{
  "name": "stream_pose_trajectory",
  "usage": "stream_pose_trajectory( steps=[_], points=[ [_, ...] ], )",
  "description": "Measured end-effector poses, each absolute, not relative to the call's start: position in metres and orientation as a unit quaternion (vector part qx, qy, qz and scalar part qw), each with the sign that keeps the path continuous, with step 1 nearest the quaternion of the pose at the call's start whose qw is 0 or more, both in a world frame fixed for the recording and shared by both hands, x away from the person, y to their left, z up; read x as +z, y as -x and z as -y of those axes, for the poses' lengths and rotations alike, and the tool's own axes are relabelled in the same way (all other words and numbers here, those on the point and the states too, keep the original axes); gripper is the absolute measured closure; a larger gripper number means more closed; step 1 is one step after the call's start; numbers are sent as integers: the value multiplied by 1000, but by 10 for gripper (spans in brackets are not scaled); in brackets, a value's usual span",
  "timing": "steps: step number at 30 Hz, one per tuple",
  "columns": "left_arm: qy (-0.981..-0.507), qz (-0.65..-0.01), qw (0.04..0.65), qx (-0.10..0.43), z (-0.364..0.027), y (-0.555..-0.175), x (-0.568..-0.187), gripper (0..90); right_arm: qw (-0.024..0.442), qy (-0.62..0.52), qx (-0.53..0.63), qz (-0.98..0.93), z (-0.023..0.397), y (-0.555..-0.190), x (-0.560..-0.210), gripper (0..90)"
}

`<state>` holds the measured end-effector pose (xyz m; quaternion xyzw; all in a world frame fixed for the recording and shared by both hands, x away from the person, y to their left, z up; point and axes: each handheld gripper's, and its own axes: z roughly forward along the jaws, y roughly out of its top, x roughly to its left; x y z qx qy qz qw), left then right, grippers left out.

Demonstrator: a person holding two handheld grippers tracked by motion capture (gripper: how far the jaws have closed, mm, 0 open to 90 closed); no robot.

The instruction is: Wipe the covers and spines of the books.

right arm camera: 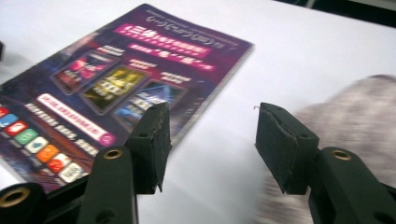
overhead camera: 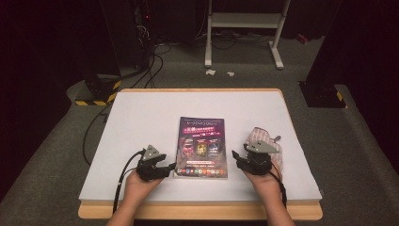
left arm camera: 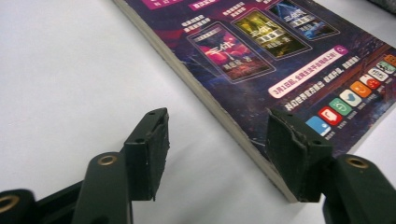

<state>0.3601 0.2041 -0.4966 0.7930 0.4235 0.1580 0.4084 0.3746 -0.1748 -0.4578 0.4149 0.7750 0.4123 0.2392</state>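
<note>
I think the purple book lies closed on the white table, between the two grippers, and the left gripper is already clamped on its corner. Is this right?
Not quite. The left gripper is open, not clamped: in the left gripper view its jaws stand apart beside the purple book's edge. The rest holds: closed, on the white table, between the grippers.

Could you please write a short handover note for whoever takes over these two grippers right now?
Left gripper: open, nothing held, jaws straddling the near left edge of the book; whether a pad touches it is unclear.
Right gripper: open, nothing held, between the book and the patterned cloth pouch.
Book: closed, flat on the white table, centre.
Pouch: on the table under and beyond the right gripper.
Done: nothing visibly moved or opened.
Left: probably grip the book's edge; the pouch is untouched.
</note>
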Motion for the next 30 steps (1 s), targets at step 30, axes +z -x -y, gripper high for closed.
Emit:
stream_pose_trajectory(
  steps=[30],
  points=[
    [-792,-420,409,171,-214,-362,-498,346,230,-520,337,-750,236,-407,-492,369]
  ],
)
